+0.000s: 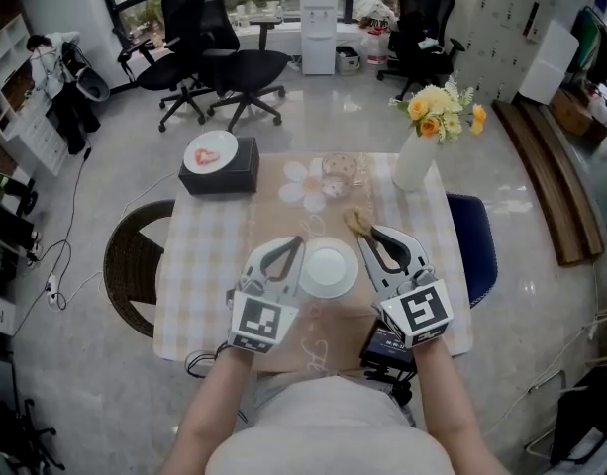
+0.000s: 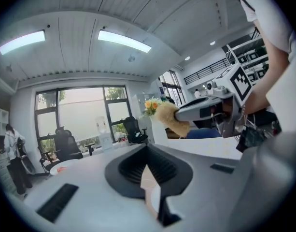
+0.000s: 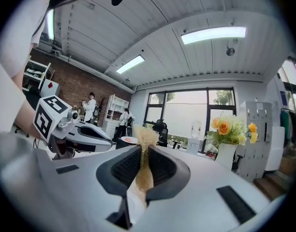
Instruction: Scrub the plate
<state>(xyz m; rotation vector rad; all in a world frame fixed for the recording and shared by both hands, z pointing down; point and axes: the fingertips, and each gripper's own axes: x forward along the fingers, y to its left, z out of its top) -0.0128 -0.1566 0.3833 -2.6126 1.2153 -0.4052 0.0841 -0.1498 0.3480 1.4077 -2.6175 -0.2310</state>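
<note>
We log: right hand-held gripper (image 1: 372, 234) pinches tan fibrous scrubber (image 1: 357, 220); left hand-held gripper (image 1: 298, 243) closed, empty. Unheld round white plate (image 1: 328, 268) may skid under scrubbing.

An office, shown by black swivel chairs (image 1: 246, 67), a water dispenser (image 1: 319, 33) and lockers (image 1: 493, 18)

plate (image 1: 328, 268) on table (image 1: 209, 265), box (image 1: 219, 178) behind left, vase (image 1: 414, 161) behind right
</note>
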